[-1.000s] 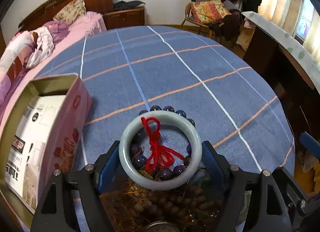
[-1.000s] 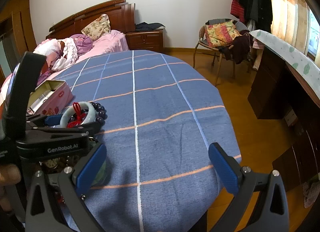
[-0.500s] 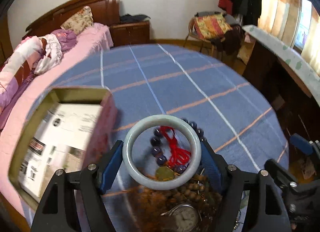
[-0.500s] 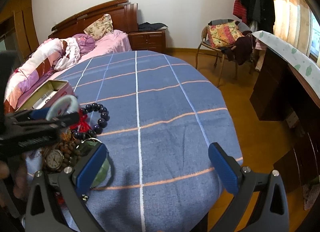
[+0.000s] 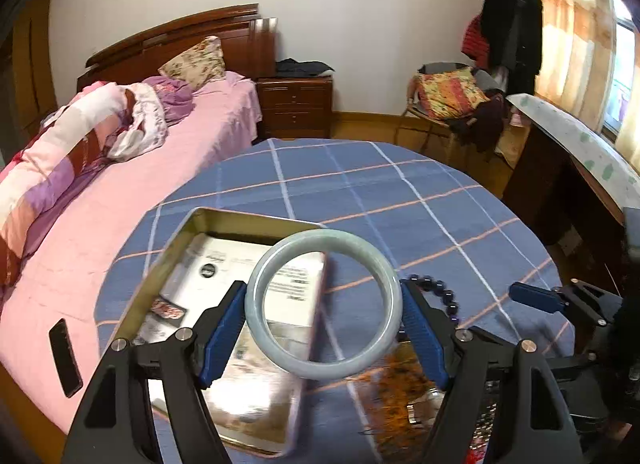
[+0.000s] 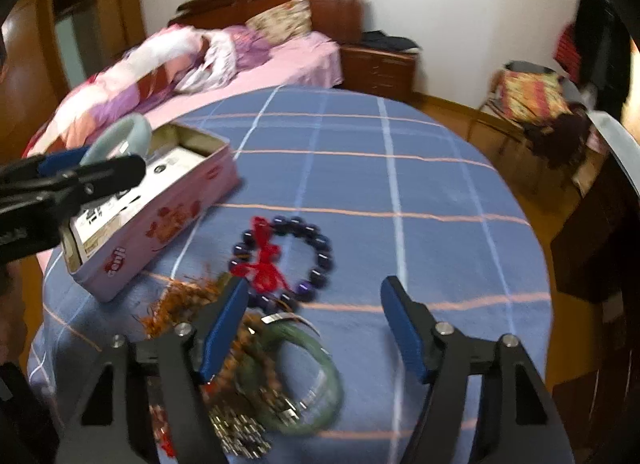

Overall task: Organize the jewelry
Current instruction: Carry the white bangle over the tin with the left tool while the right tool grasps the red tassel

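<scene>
1. Bedroom, blue check table (image 5: 400, 191).
2. Left gripper (image 5: 322, 322) clamps pale bangle (image 5: 323, 304), hanging over near-left tin (image 5: 176, 240), nearer to it.
3. Right gripper (image 6: 316, 324) has just been narrowing, empty, green bangle (image 6: 320, 376) directly below.

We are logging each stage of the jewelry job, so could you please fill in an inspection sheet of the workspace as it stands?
Surface: round table under a blue checked cloth.
Job's things: pale jade bangle held above the open pink tin; dark bead bracelet with red tassel, green bangle and metal watch band on the cloth.
Clutter: tangled orange-brown beads; printed card in the tin.
Grippers: left gripper shut on the pale jade bangle; right gripper open over the pile, jaws just closing, nothing gripped.
Cables: nothing seen.
Surroundings: bed, nightstand, chair with cushion, phone on the bed.
</scene>
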